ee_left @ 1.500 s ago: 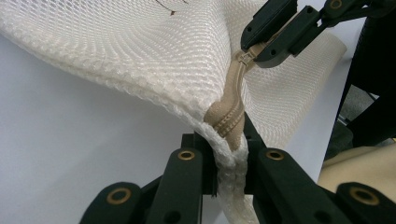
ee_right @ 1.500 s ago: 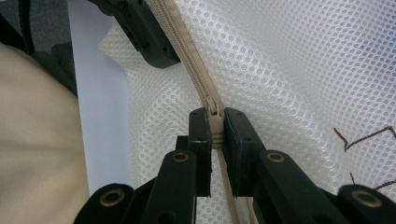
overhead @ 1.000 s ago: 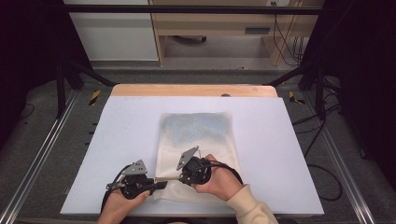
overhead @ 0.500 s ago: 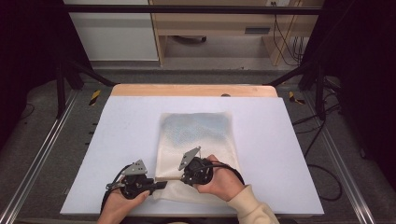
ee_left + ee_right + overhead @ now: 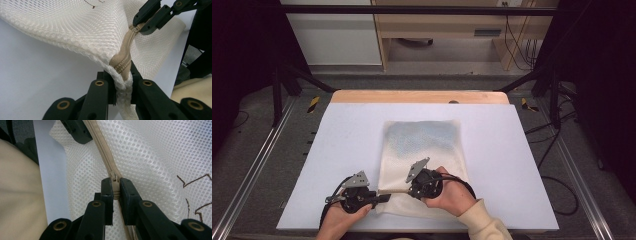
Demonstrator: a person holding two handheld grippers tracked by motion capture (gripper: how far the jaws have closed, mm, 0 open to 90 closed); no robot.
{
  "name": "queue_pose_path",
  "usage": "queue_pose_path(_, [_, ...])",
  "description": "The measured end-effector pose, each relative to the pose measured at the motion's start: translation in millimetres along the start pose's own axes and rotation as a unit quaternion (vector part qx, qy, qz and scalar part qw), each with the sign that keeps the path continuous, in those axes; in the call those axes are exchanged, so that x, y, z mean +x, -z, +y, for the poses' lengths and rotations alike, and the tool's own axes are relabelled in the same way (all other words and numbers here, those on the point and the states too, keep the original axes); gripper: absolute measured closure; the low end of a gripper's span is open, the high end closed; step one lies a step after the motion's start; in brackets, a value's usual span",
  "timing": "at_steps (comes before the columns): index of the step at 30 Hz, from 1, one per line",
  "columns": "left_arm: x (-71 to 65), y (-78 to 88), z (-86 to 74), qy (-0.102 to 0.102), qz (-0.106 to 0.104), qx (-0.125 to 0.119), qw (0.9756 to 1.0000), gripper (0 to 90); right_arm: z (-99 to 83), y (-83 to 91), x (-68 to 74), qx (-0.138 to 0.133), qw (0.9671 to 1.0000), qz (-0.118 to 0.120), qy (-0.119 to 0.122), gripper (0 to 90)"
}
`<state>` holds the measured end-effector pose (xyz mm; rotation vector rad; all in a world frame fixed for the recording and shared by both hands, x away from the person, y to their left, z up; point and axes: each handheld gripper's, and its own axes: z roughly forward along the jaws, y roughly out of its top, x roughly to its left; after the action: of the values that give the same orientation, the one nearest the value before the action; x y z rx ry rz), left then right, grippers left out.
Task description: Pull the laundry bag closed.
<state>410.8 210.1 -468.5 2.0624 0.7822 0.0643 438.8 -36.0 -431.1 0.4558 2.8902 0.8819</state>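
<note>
Looking down from the high view, the biggest thing is the table, a pale bluish-white top with a wooden strip along its far edge, taking up the middle of the frame. Lying on it, centre and a bit toward the bottom, is a cream mesh bag, flat for the most part, with a bluish patch showing in its upper half.

Down at the bottom of that frame both hands come in. The left tongs sit at lower left of centre, just off the bag's near left corner, and the right tongs are just beside them, a little higher and over the bag's near edge. A cream sleeve runs off the bottom right.

In the left gripper view the left tongs are clenched on the bag's corner, right where the tan zipper tape ends; the mesh bunches up and lifts off the table there. The other tongs show at the upper right of that frame, on the same zipper farther along.

In the right gripper view the right tongs are clamped on the zipper pull, dead centre, with the tan zipper line running up toward the top middle. Some brown stitched lines show on the mesh at the right edge.
</note>
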Motion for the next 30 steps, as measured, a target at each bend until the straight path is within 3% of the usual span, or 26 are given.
queue_pose_path(30, [-1.0, -0.4, 0.0, -0.006, 0.004, 0.003, 1.0000, 82.8, -5.0, 0.7, -1.5, 0.002, 1.0000, 0.002, -0.005, 82.1])
